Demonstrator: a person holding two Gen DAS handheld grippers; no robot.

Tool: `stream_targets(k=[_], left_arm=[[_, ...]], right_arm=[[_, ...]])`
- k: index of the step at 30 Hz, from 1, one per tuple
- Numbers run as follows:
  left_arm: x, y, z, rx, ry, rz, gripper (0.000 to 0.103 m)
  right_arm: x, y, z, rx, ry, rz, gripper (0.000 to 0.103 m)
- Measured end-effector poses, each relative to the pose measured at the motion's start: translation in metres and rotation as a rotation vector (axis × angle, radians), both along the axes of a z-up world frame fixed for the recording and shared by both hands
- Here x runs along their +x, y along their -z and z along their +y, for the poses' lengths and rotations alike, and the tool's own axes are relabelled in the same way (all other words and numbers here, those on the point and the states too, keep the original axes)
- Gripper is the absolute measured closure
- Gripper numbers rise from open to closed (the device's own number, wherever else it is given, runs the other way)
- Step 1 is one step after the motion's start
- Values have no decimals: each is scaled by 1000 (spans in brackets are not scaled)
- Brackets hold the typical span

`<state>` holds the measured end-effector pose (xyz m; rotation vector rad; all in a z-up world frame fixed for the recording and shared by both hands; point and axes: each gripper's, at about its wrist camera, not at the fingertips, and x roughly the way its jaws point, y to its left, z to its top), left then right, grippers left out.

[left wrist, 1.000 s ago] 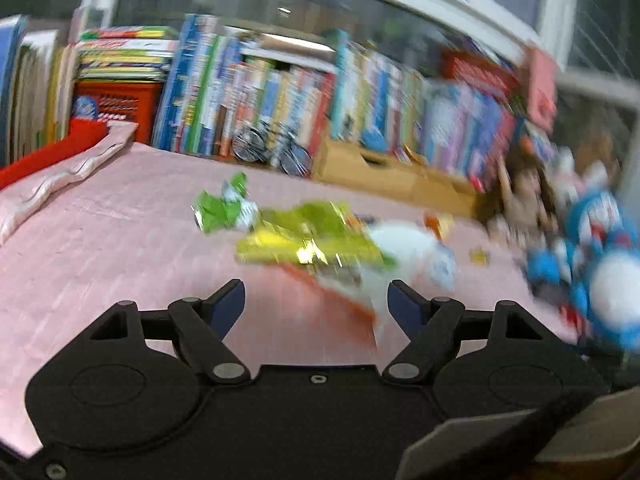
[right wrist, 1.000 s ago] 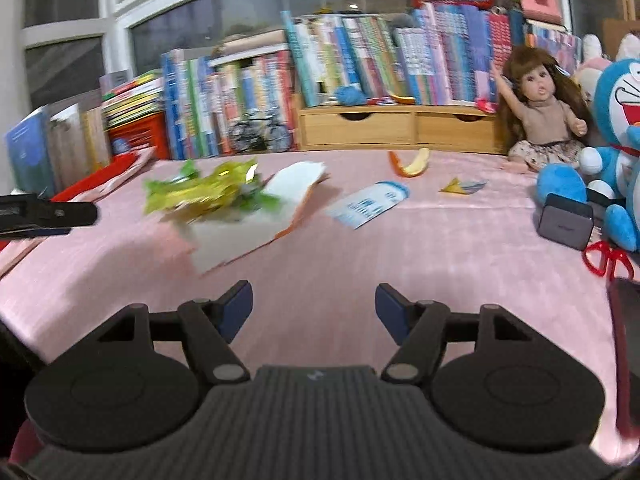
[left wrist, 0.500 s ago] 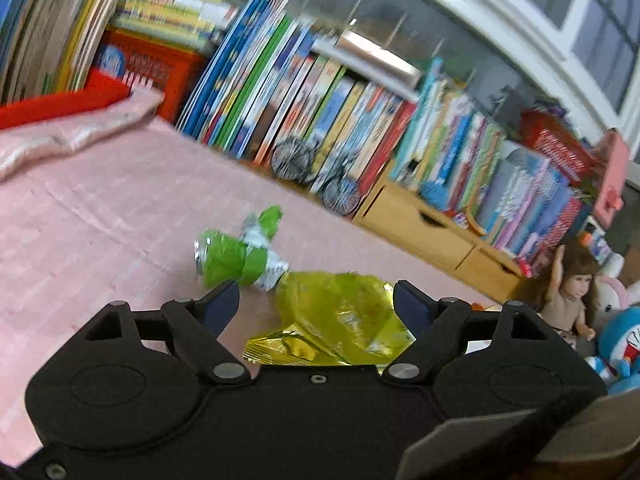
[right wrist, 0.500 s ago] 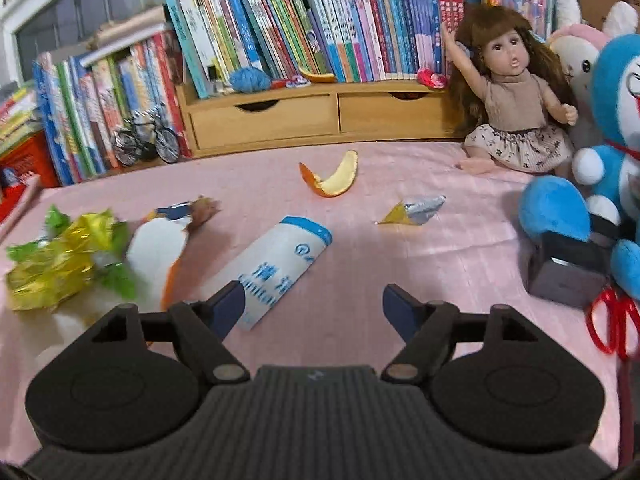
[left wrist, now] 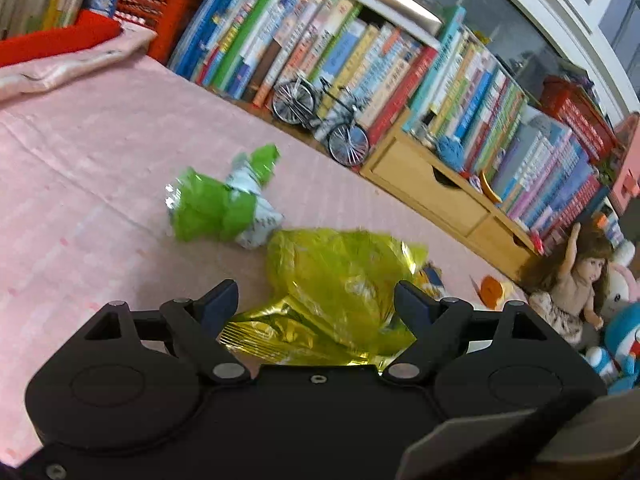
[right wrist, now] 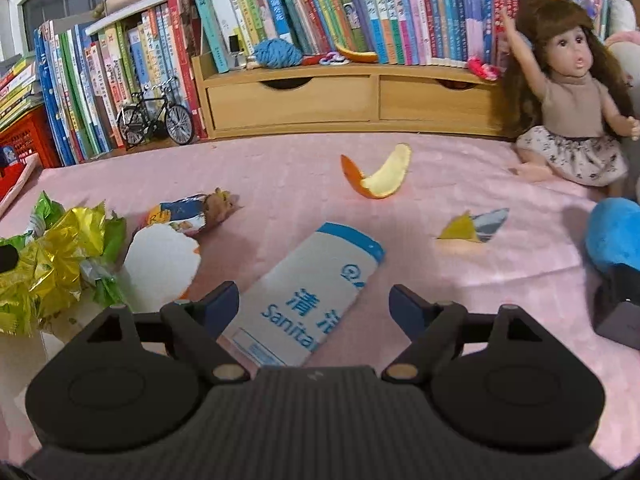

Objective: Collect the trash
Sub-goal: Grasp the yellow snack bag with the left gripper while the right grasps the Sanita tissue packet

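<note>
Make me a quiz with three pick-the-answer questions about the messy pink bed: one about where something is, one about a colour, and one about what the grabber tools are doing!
1. Where is the toy bicycle?
A. Against the row of books
B. On the doll's lap
C. Inside a drawer

2. What colour is the crinkly wrapper in front of the left tool?
A. Purple
B. Yellow
C. Black

3. What is the right tool doing?
A. Squeezing the orange peel
B. Open over the white packet, holding nothing
C. Clamped on the doll's arm

Answers:
1. A: the bicycle stands at the foot of the books, beside the wooden drawer box.
2. B: the foil shines yellow-gold in both views.
3. B: the tool is opening wider, the white packet lies between the fingertips untouched, and the orange peel and doll sit farther away.
</note>
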<state>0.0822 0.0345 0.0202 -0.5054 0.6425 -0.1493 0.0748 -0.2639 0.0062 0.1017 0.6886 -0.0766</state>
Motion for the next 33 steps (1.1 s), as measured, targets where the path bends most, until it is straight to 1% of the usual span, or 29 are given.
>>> stream_targets(k=[2,4,5,6,7,8,9,10,11,13,14,18,20,22,23,25,26,28,29,30,31,32,33], left_arm=[[0,4,-5,22,19,1,23],[-2,5,-9,42,30,-11,31],[-3,7,-11,53,37,-17,37],[-4,6,-12,58,40,-23,40],[-6,6,-11,57,38,-32,43],[-9,5,-10,52,36,-44,49],[-10,4,-8,43,37,-50,52],[-11,2,-6,31,39,-54,53],[-13,1,-5,28,39,-58,55],[-17,-2,-4,46,33,-70,57],[-18,-4,-4,55,29,-78,58],[-29,-12,-4,72,22,-124,61],[-34,-17,-2,74,18,-141,62],[-40,-21,1,71,12,-158,62],[-43,-23,2,67,9,-164,63],[-48,-27,5,54,6,-171,63],[-50,-28,7,48,8,-175,64],[-58,-32,9,50,10,-194,64],[-61,-34,9,57,11,-203,64],[-65,-36,8,64,9,-211,64],[-69,-37,8,70,7,-218,64],[-72,-38,9,74,5,-222,64],[-76,-40,8,81,-1,-229,65]], right_arm=[[3,3,4,-8,-8,7,14],[6,5,7,-7,-15,12,14],[7,7,9,-7,-19,15,14],[8,8,10,-7,-21,18,14],[9,10,10,-7,-22,21,14],[9,11,10,-6,-23,23,14],[9,13,10,-1,-23,22,14],[8,13,9,6,-24,18,16],[7,13,8,13,-26,13,22],[5,12,7,21,-27,6,29],[4,12,6,29,-30,2,34],[-3,10,1,48,-26,-13,45],[-5,9,-3,52,-7,-14,58],[-9,10,-7,60,-5,-12,68],[-11,9,-8,56,-7,-11,77],[-14,7,-9,48,-8,-3,91],[-17,6,-11,58,-15,-5,91],[-21,5,-13,75,-13,-6,91],[-20,4,-14,78,-5,-3,84],[-18,4,-15,81,4,4,81],[-13,4,-16,81,26,10,63],[-8,4,-17,87,44,21,48],[-2,4,-18,99,54,32,42]])
